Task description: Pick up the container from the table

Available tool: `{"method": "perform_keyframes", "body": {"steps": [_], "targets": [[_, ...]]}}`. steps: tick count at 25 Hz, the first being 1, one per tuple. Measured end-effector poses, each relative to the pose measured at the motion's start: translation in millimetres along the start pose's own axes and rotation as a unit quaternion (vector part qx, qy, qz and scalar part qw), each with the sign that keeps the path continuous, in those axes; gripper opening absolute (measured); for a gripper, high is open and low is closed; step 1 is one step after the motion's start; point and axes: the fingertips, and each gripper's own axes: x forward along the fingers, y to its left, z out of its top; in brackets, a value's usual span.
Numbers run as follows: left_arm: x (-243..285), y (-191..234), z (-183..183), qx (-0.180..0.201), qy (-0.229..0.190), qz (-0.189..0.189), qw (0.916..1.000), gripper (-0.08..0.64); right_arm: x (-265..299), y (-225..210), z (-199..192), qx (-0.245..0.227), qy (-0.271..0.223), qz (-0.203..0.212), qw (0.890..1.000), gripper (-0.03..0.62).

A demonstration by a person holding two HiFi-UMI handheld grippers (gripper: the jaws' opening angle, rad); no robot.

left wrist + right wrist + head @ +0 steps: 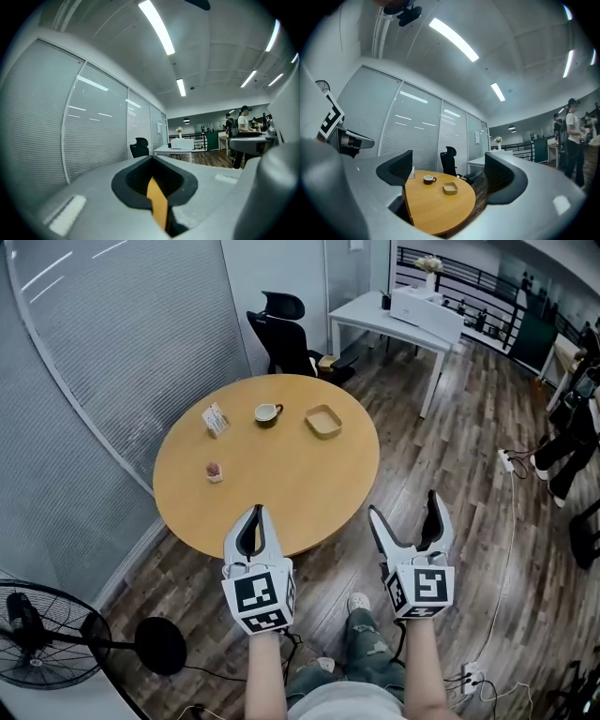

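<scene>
Left gripper (256,510): clenched, the jaw tips meeting with nothing caught between them; it is held level over the near edge of the counter.
Right gripper (403,507): released, jaws standing wide apart with nothing against the pads; it is beside the left gripper, just off the counter's near rim and above the wooden floor.
Container (323,420): a shallow tan square dish on the far side of the counter. It is ahead of the right gripper, a little to its left and well apart from it, and the right gripper view frames it between the open jaws.
Cup (268,412): just left of the container, ahead of the left gripper and well apart.
Card stand (216,418): left of the cup.
Small pinkish item (214,472): ahead and left of the left gripper, the nearest thing to it.
Counter (281,474): round, light wood.
Beyond the counter: a black office chair (286,334) and a white desk (375,320).
</scene>
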Motion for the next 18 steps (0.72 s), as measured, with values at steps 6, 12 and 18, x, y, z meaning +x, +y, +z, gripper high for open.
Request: {"method": "perform_keyframes", "body": {"steps": [6,12,18], "targets": [[77.0,-6.9,11.7,-0.010,-0.002,0.036,0.9993,0.000,83.7,-43.8,1.3,0.006,-0.003,0.025,1.000,0.483],[141.0,-18.6,23.5,-0.014,-0.008,0.071,0.9973,0.000,156.0,-79.4,1.2,0.004,-0.010,0.058,0.998,0.468],[182.5,-23.9,21.3,-0.011,-0.005,0.092,0.9956,0.000,208.1,-99.4,-14.5,0.011,-0.001,0.078,0.997,0.457]]}}
